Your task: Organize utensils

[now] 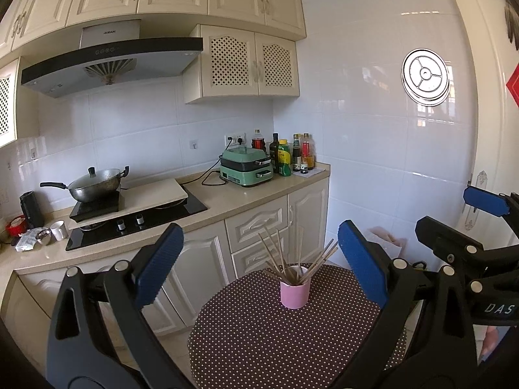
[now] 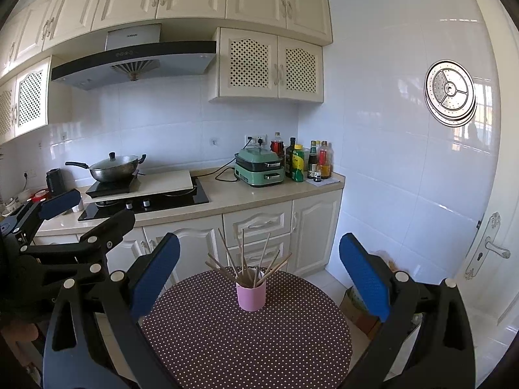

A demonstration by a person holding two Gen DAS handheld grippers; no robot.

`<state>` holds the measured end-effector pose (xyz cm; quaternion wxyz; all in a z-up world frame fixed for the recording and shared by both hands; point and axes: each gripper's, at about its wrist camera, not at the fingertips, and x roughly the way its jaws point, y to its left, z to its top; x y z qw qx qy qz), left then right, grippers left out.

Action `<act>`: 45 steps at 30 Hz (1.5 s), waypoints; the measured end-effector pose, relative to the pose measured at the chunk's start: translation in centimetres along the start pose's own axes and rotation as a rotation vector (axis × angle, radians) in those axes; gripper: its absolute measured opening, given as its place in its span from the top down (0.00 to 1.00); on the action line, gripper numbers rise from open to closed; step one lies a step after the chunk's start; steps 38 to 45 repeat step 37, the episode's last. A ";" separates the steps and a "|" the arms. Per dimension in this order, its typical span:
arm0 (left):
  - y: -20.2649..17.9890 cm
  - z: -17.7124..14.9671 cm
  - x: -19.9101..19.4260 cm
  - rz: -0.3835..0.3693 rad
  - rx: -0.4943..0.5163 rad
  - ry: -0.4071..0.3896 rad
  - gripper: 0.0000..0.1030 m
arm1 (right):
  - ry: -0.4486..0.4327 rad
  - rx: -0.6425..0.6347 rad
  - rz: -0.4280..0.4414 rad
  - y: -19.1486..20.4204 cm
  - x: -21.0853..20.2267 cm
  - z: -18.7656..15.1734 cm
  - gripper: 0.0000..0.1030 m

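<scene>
A pink cup (image 1: pixel 295 291) stands upright on a round table with a dark polka-dot cloth (image 1: pixel 259 334). Several wooden chopsticks (image 1: pixel 292 259) stand fanned out inside it. My left gripper (image 1: pixel 259 265) is open and empty, held back from the cup with its blue pads on either side. In the right wrist view the same cup (image 2: pixel 251 296) holds the chopsticks (image 2: pixel 249 259) on the table (image 2: pixel 246 340). My right gripper (image 2: pixel 259 272) is open and empty, also short of the cup. Each gripper shows at the edge of the other's view.
A kitchen counter (image 2: pixel 227 197) runs behind the table with a stove, a lidded wok (image 2: pixel 113 167), a green cooker (image 2: pixel 259 167) and bottles (image 2: pixel 308 162). Cabinets stand below. A white tiled wall and a door handle (image 2: pixel 493 246) are to the right.
</scene>
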<state>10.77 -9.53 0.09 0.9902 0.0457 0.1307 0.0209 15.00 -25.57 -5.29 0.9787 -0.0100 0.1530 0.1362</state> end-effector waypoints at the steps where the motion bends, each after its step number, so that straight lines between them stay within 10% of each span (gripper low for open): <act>1: 0.1 0.0 0.2 -0.003 0.000 0.001 0.09 | 0.001 -0.001 -0.002 0.1 0.1 0.0 0.08; 45: 5.4 -0.8 9.4 -0.132 -0.039 0.118 0.08 | 0.129 0.038 -0.086 3.0 7.5 0.2 0.08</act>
